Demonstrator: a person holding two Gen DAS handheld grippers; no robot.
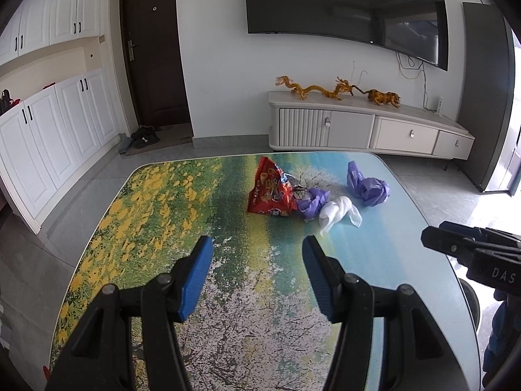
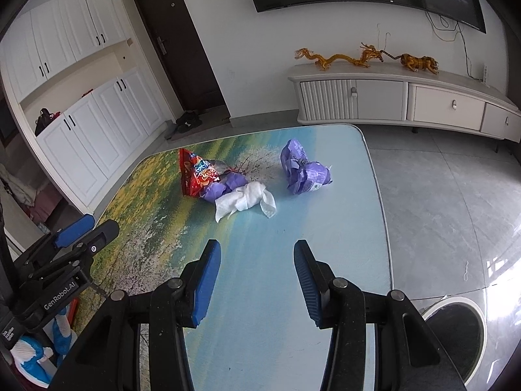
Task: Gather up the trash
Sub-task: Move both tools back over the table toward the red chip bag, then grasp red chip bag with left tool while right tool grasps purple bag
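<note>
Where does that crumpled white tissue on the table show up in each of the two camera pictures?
Left wrist view: the tissue lies right of centre, just beyond the left gripper's right finger, touching a purple wrapper.
Right wrist view: the tissue lies centre-left, beyond the right gripper's left finger, against the same purple wrapper.
Shared landmark: the red snack bag, left of the tissue in both.

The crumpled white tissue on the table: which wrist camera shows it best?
The right wrist view: the crumpled white tissue lies nearly centred ahead of the right tongs, its folds and both loose ends clear. The left wrist view shows it smaller, right of centre, touching a crumpled purple wrapper.
</note>
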